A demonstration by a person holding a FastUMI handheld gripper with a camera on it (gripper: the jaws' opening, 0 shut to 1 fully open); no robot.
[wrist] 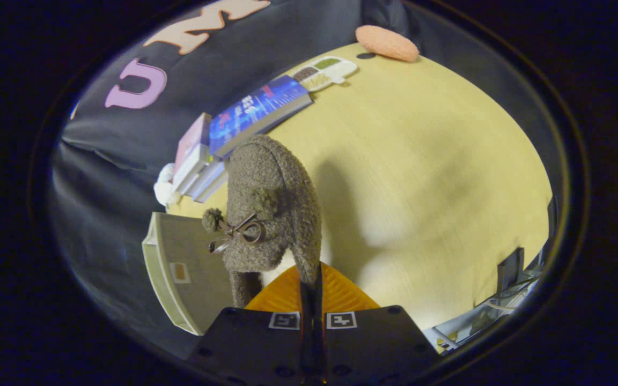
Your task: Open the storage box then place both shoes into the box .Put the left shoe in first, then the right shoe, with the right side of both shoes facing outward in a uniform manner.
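The gripper point(311, 289), its two fingers pressed nearly together, pinches the edge of a fuzzy grey-brown slipper point(271, 209) trimmed with pompoms and a small bow, holding it above the pale wooden table point(421, 161). Just beside the slipper stands the grey storage box point(185, 268). Beyond the slipper lie a stack of books point(244, 123), then a compartmented tray point(328, 72) and a pink oval sponge point(387, 43).
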